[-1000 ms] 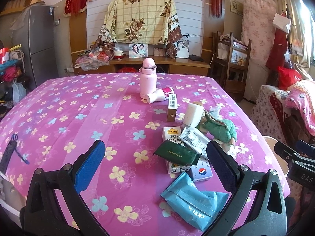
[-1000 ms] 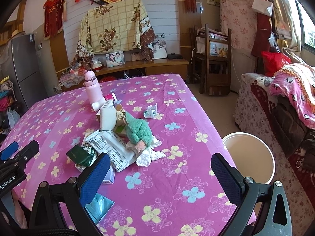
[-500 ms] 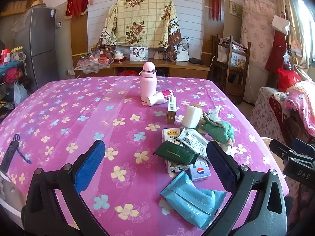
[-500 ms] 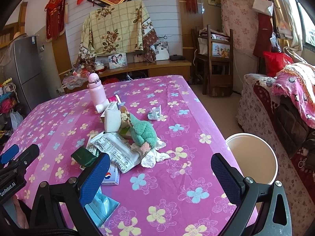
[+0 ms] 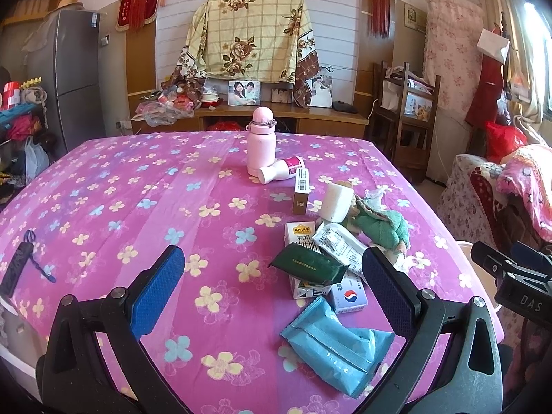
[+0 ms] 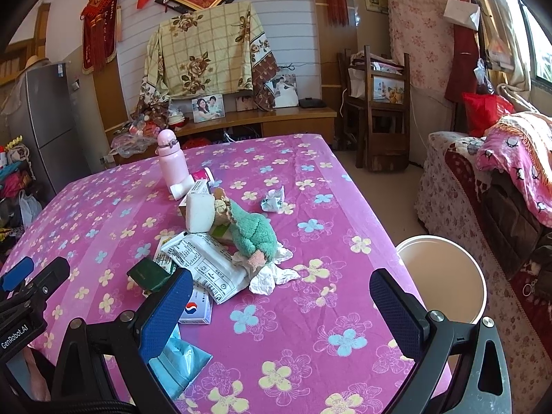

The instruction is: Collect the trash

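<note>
A pile of litter lies on the pink flowered tablecloth (image 5: pixel 103 207): a dark green packet (image 5: pixel 308 267), a white printed packet (image 5: pixel 339 246), a blue tissue pack (image 5: pixel 336 343), small boxes (image 5: pixel 350 295), crumpled tissue (image 6: pixel 272 274) and a crumpled wrapper (image 6: pixel 273 200). A green plush toy (image 6: pixel 253 233) lies among them. A round beige bin (image 6: pixel 441 277) stands on the floor right of the table. My left gripper (image 5: pixel 274 289) is open above the near table edge, left of the pile. My right gripper (image 6: pixel 283 305) is open above the near right part of the table.
A pink bottle (image 5: pixel 261 146) stands at the far middle with a small white bottle (image 5: pixel 281 171) lying beside it. A white roll (image 5: pixel 337 203) and an upright box (image 5: pixel 301 191) stand behind the pile. A dark strap (image 5: pixel 19 265) lies at the left edge. A sofa (image 6: pixel 483 189) is on the right.
Both grippers have pulled back and risen slightly, so the table looks a little farther away. Nothing on the table has moved.
</note>
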`<action>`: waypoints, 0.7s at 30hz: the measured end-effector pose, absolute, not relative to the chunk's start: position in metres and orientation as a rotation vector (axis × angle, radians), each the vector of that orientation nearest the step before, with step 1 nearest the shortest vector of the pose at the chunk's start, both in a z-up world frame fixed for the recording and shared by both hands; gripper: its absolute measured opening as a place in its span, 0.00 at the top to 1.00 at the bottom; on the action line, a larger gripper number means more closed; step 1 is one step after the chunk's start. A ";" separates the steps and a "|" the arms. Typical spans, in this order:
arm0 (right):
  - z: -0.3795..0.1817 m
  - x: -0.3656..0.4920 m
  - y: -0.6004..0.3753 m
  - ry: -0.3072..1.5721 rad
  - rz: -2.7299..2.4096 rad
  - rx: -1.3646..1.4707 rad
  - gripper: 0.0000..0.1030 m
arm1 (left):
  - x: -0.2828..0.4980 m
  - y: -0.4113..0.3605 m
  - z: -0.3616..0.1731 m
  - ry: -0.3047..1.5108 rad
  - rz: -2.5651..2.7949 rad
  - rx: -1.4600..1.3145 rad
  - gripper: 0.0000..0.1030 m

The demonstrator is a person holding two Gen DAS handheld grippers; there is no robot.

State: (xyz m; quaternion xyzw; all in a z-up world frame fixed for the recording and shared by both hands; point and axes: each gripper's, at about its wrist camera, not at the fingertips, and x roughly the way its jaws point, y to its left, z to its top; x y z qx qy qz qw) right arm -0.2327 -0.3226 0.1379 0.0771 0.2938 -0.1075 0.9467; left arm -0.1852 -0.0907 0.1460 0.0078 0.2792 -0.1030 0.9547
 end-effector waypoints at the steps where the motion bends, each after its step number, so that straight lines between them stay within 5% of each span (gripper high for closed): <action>1: 0.138 -0.233 -0.323 0.599 -0.219 0.156 0.01 | -0.187 -0.091 0.145 0.569 -0.210 0.015 0.01; 21: 0.137 -0.234 -0.323 0.614 -0.217 0.150 0.01 | -0.186 -0.090 0.143 0.592 -0.216 0.010 0.01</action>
